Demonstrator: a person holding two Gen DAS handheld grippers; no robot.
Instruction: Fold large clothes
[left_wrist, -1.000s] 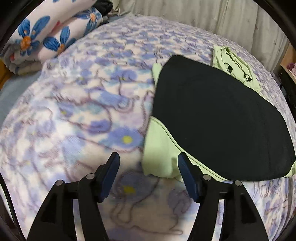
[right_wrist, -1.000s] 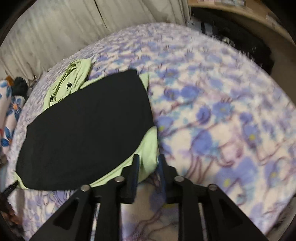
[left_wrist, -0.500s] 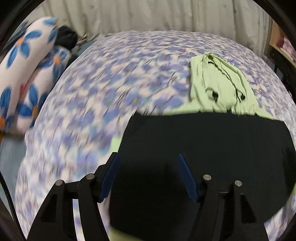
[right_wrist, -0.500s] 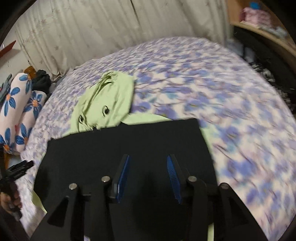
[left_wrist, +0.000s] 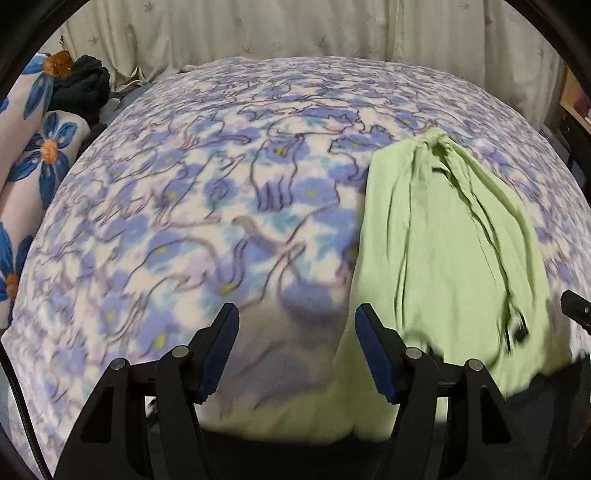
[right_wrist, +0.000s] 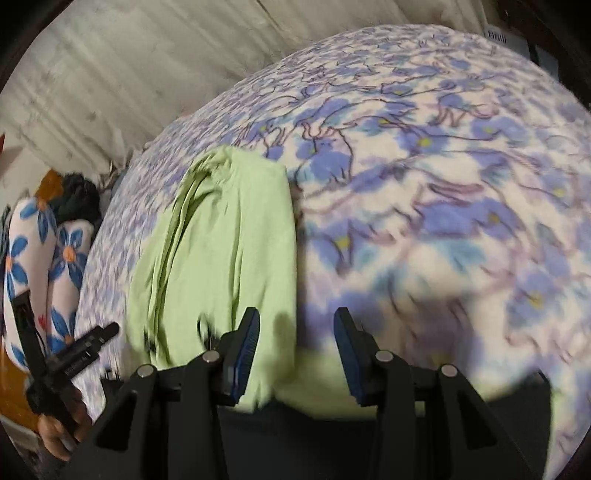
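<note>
Pale curtains (left_wrist: 295, 26) back a bed (left_wrist: 229, 192) spread with one fleece blanket printed in blue and purple flowers. On it lies one light-green cloth garment (left_wrist: 443, 240), a long creased part stretched away toward the curtains, with a black panel (right_wrist: 332, 443) at its near end that runs out of view at the bottom edge. Two black claws with blue pads hang over it, both empty. The left claw (left_wrist: 293, 350) stands apart, its right finger over the garment's left edge, its left finger over bare blanket. The right claw (right_wrist: 295, 350) also stands apart, having just been opening with nothing between its pads; its left finger sits over the garment's right edge, its right finger over blanket. One hand (right_wrist: 55, 432) gripping the left claw's handle shows at the lower left of the right wrist view. Two white rolls of bedding with large blue flowers (left_wrist: 37, 155) and one dark bundle (left_wrist: 81, 88) lie at the bed's far left. Wide open blanket flanks the garment on both sides.
</note>
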